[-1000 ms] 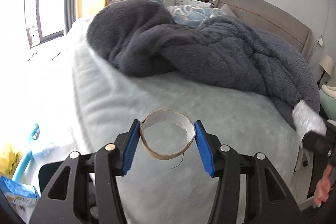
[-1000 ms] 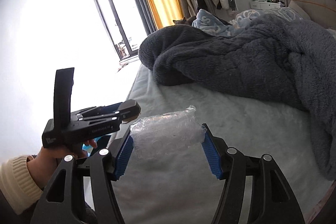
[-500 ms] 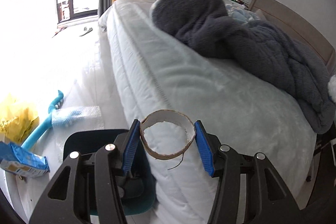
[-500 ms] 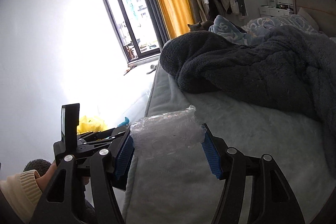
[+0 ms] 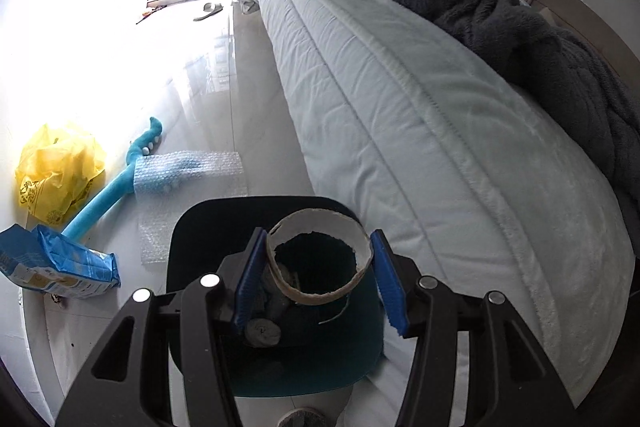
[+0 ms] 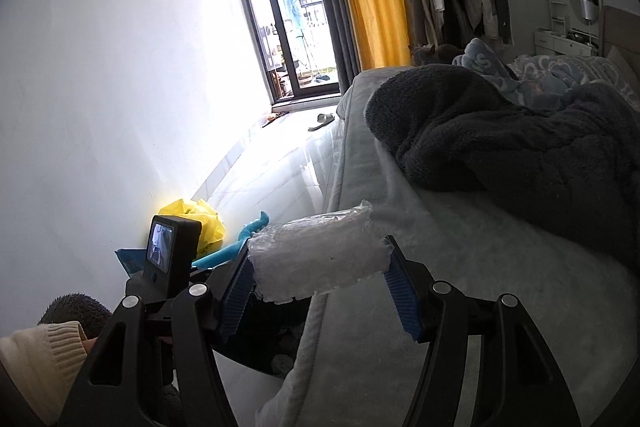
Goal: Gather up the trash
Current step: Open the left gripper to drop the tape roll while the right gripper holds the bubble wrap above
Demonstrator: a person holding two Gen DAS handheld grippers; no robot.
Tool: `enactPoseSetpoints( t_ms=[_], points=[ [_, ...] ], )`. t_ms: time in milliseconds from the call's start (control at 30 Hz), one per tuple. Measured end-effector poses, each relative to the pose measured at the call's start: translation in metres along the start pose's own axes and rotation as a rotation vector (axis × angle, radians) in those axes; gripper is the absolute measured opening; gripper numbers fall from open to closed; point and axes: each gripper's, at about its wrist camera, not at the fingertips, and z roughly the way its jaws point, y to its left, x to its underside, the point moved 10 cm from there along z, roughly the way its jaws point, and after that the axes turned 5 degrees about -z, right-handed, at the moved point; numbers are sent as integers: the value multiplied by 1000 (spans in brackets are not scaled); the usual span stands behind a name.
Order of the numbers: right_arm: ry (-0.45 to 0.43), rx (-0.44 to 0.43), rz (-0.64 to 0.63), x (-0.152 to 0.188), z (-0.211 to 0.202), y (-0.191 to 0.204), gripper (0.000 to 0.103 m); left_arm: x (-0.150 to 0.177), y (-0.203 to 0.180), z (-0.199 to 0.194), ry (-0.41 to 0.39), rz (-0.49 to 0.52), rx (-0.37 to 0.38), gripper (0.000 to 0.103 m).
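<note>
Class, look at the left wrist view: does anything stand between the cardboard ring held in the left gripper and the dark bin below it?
Nothing visible does. The left gripper holds the cardboard ring above the open mouth of the dark bin; only trash already inside shows through the ring, and no lid covers the opening.

The left wrist camera sits just behind the left gripper (image 5: 318, 273) and looks steeply down. It is close above a dark bin (image 5: 276, 367) on the floor, beside the bed (image 5: 400, 131).

The right wrist camera sits behind the right gripper (image 6: 318, 287). It looks less steeply down, along the bed (image 6: 460, 267) toward the window (image 6: 288, 15).

Both views show the bed, the grey blanket (image 5: 520, 39), the yellow bag (image 5: 56, 171), the blue stick (image 5: 108, 195) and the window. The right view also sees the left gripper from behind, low on its left side.
</note>
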Motion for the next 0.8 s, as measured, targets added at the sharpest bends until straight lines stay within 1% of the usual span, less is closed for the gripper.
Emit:
enactPoseSetpoints(
  t_ms=[167, 333, 467, 633, 700, 733, 767, 800],
  points=[
    [26, -27, -31, -2, 21, 25, 63, 12, 30, 16, 61, -42, -23, 55],
    [71, -54, -56, 4, 47, 47, 63, 29, 52, 35, 133, -67, -20, 55],
    [113, -68, -70, 10, 71, 62, 63, 47, 62, 50, 208, -88, -15, 55],
    [166, -79, -73, 19, 98, 72, 63, 62, 74, 62, 279, -99, -14, 57],
    [193, -83, -70, 24, 109, 75, 63, 63, 80, 62, 290, -110, -11, 59],
    [207, -83, -67, 27, 114, 77, 63, 62, 83, 61, 287, -119, -4, 63],
    [219, -81, -65, 28, 119, 77, 63, 60, 87, 58, 276, -131, 6, 70],
    [233, -81, -63, 30, 126, 79, 63, 58, 91, 56, 264, -141, 13, 73]
  ],
)
